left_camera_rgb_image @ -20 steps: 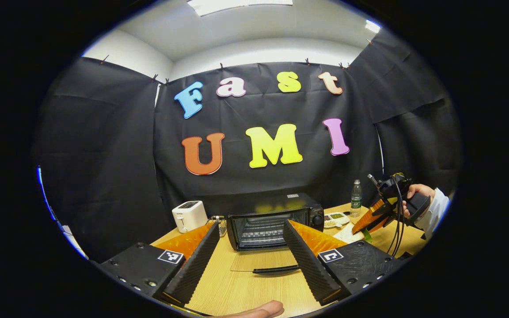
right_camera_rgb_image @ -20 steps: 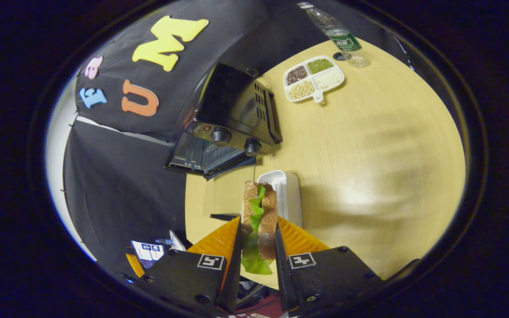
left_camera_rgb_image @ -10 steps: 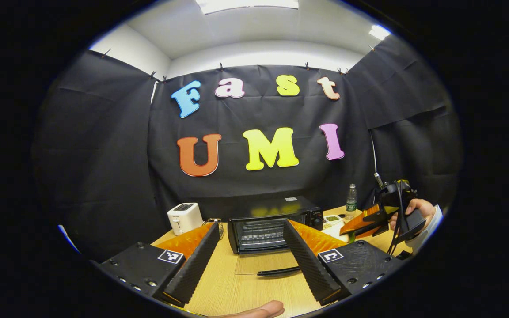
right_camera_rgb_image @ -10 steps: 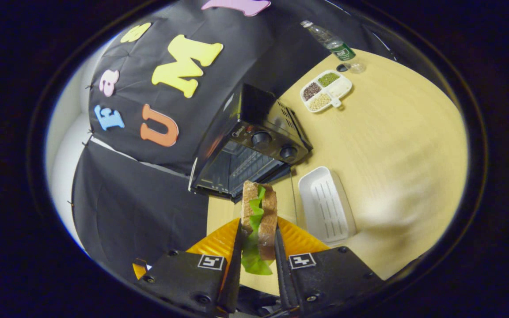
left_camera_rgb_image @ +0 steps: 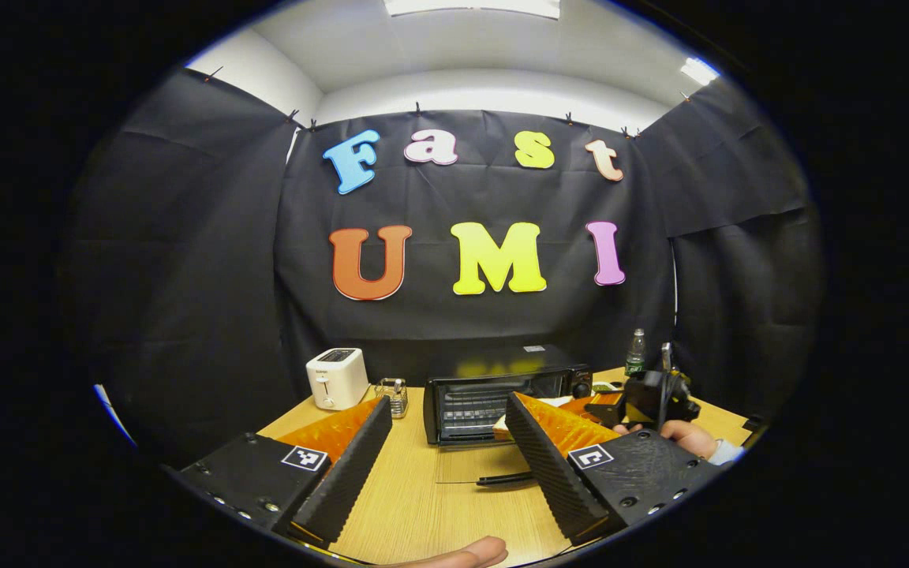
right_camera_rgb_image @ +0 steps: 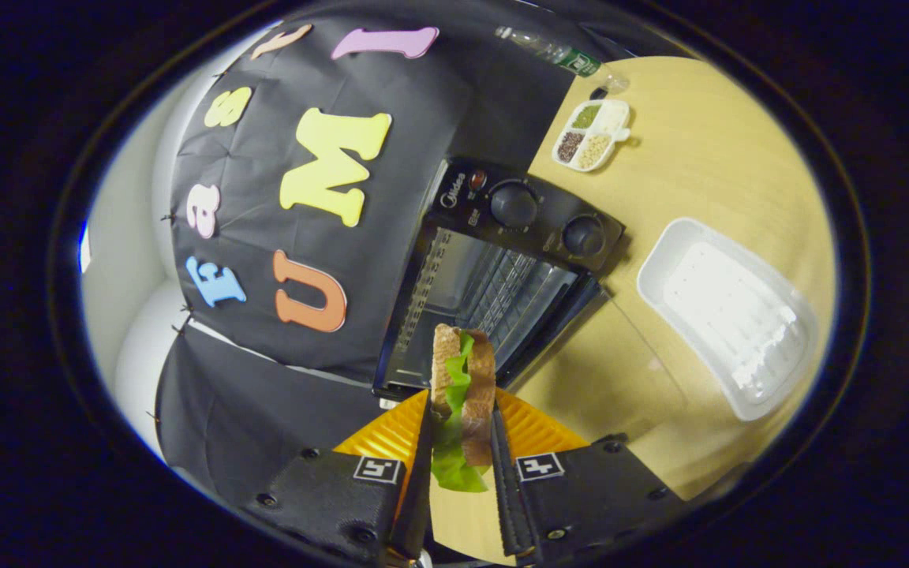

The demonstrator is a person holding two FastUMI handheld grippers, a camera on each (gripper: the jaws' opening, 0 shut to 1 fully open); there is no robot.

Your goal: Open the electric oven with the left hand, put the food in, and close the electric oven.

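Note:
The black electric oven [left_camera_rgb_image: 502, 379] stands at the back of the wooden table, its glass door [left_camera_rgb_image: 470, 472] folded down flat. My left gripper [left_camera_rgb_image: 447, 402] is open and holds nothing, a short way in front of the door. My right gripper [right_camera_rgb_image: 461, 410] is shut on a sandwich [right_camera_rgb_image: 462, 379] of brown bread and green lettuce. The sandwich is held on edge just in front of the oven [right_camera_rgb_image: 518, 237] mouth, with the wire rack [right_camera_rgb_image: 494, 296] behind it. In the left gripper view, the right gripper [left_camera_rgb_image: 644, 398] and its hand [left_camera_rgb_image: 687, 435] sit low at the oven's right.
A white tray [right_camera_rgb_image: 731, 315] lies on the table to the right of the oven. Behind it are a divided dish of beans [right_camera_rgb_image: 590, 136] and a water bottle [right_camera_rgb_image: 561, 55]. A white toaster [left_camera_rgb_image: 336, 377] and a small glass jar [left_camera_rgb_image: 395, 394] stand left of the oven.
My right gripper has carried the sandwich down and leftward from above the white tray to the oven's open mouth. The left gripper has stayed open and drawn back slightly.

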